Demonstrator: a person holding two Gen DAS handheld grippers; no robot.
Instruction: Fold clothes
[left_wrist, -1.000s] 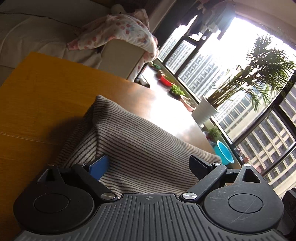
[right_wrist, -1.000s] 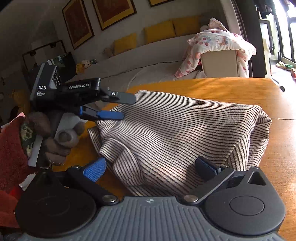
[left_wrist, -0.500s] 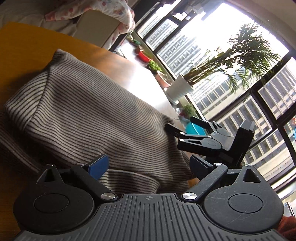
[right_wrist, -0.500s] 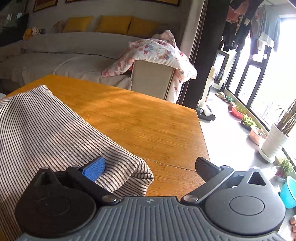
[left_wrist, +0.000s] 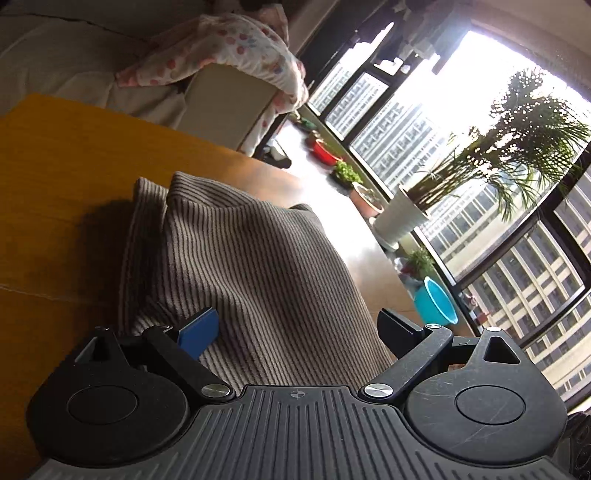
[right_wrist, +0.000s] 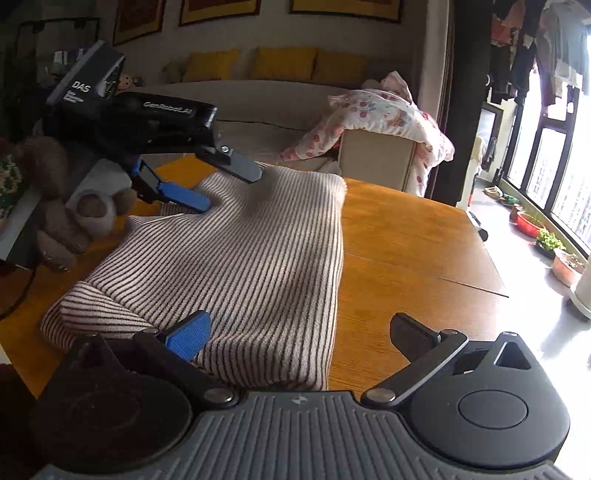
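Left wrist view: the left tongs (left_wrist: 297, 328) are spread, released, over the striped garment (left_wrist: 251, 273) at frame centre on the desk (left_wrist: 66, 177).

Right wrist view: the right tongs (right_wrist: 301, 334) gape at the garment's (right_wrist: 236, 266) near edge, lower centre; the left tongs (right_wrist: 225, 186), upper left, stand apart at its far edge.

Bright daylight pours through tall black-framed windows (right_wrist: 546, 155) onto the wooden table (right_wrist: 413, 236); behind stand a beige sofa (right_wrist: 258, 103) with yellow cushions (right_wrist: 284, 62) and a potted palm (left_wrist: 480, 166).

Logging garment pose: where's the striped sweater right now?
In the right wrist view the striped sweater lies folded on the wooden table, left of centre, between the open left gripper at its far edge and the open right gripper.
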